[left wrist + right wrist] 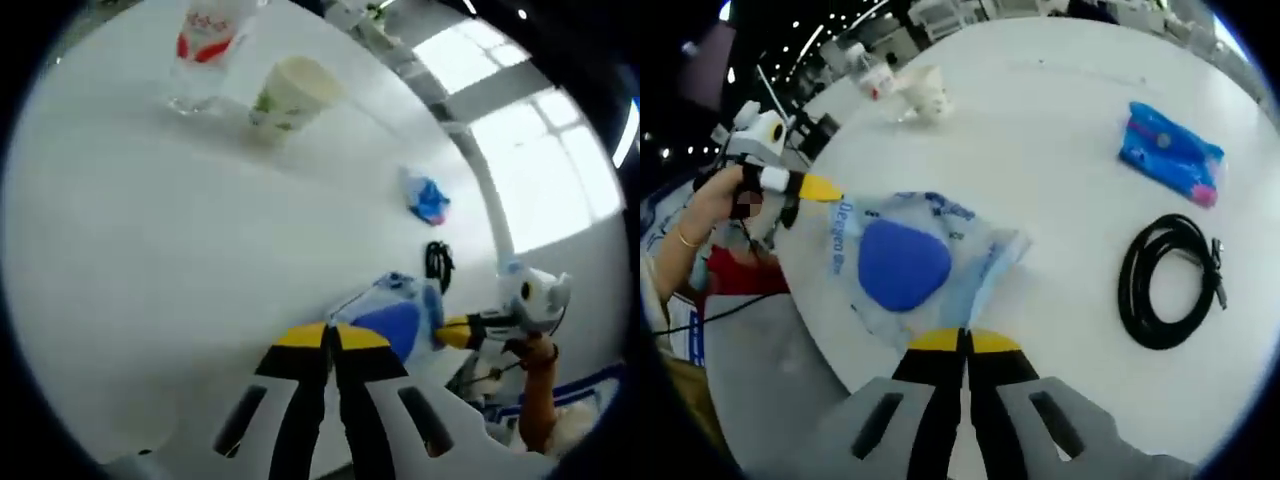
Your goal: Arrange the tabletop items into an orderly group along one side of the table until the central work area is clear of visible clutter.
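A: Left gripper view, what is listed?

B: Left gripper (331, 345): yellow-tipped jaws pressed together, nothing seen held. Just beyond the tips a clear bag with a blue pad (392, 318) is recorded at the edge of the white table (150, 250). Far across, a bottle (205, 50) with a red-and-white label (writing too blurred to be read) stands beside a paper cup (290, 92) with green print. A blue packet (425, 198) and a black cable (438, 262) are noted between. The right gripper (455, 333) is seen at the right, held by a hand (538, 358).

A: Right gripper view?

B: Right gripper (964, 343): jaws closed tip to tip, nothing gripped; the bag (915, 262) lies just ahead, blue lettering along its side not legible. The coiled cable (1170, 282) lies to the right, the packet (1170, 150) beyond it, bottle (872, 75) and cup (928, 95) far off. The left gripper's tip (820, 187) touches the bag's edge.
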Demonstrator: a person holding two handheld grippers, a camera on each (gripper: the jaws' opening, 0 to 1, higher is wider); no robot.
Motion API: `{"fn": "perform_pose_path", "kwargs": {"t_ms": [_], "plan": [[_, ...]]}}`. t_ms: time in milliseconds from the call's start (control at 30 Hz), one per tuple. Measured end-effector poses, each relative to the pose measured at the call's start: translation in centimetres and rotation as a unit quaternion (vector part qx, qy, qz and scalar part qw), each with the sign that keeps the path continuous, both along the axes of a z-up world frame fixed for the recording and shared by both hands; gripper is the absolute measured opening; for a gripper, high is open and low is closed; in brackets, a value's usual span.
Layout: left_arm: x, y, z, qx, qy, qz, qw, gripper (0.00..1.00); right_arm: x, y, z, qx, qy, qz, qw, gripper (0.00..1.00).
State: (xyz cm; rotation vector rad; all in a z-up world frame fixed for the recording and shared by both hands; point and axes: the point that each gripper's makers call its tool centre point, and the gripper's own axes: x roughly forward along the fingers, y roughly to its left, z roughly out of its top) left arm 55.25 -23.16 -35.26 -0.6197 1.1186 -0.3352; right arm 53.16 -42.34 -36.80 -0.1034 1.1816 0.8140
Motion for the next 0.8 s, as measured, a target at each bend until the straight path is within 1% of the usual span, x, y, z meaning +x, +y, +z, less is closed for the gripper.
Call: {"fn": "perform_pose_path", "kwargs": {"t_ms": [133,167,200,300,333,367,400,433,467,533,633,700,800], "plan": [[0.5,0.0,-0.4,0.019,-0.009,-0.015,0.9997,0.0,-0.6,0.1,-0.4,-0.002,0.008,-0.001,1.0,0.01],[0.8,0.2,-0.7,0.042,-0.022,-0.033,0.9983,0.0,-0.6,0.2,-0.6,-0.001,0.008,-0.002,1.0,0.01],[1.0,0.2,-0.9,0.051,-0.025,-0.038,0.9977,0.0,-0.7,0.2,-0.7,-0.002,0.006,0.001,1.0,0.01],[1.5,-0.1,-1.2,0.051,-0.032,-0.034,0.9976,0.0,-0.8,0.0,-1.2,-0.013,-0.001,0.009,0.9999,0.02],[2.0,-0.3,-1.1,0.053,-0.05,-0.041,0.9965,0.0,-0.7,0.0,-1.3,-0.016,-0.007,0.015,0.9997,0.02],[2.6,-0.4,-0.8,0.057,-0.075,-0.052,0.9941,0.0,-0.7,0.0,-1.4,-0.017,-0.009,0.016,0.9997,0.02],[2.8,-0.2,-0.9,0.075,-0.081,-0.053,0.9924,0.0,-0.7,-0.1,-1.5,-0.023,-0.015,0.018,0.9995,0.02],[2.6,-0.2,-1.1,0.082,-0.076,-0.057,0.992,0.0,-0.7,-0.1,-1.6,-0.025,-0.019,0.02,0.9993,0.03],[2.5,-0.4,-1.2,0.082,-0.074,-0.059,0.9921,0.0,-0.6,-0.1,-1.7,-0.025,-0.022,0.021,0.9992,0.03],[2.7,-0.5,-1.4,0.086,-0.078,-0.058,0.9915,0.0,-0.5,-0.2,-2.0,-0.034,-0.028,0.025,0.9987,0.03],[2.9,-0.2,-1.9,0.107,-0.086,-0.07,0.988,0.0,-0.4,-0.2,-2.1,-0.043,-0.044,0.036,0.9974,0.04],[2.9,-0.2,-2.0,0.11,-0.086,-0.069,0.9879,0.0,-0.3,-0.2,-2.1,-0.047,-0.051,0.04,0.9968,0.04],[3.0,0.0,-2.3,0.11,-0.089,-0.061,0.988,0.0,-0.1,-0.1,-2.3,-0.063,-0.069,0.059,0.9939,0.04]]}}
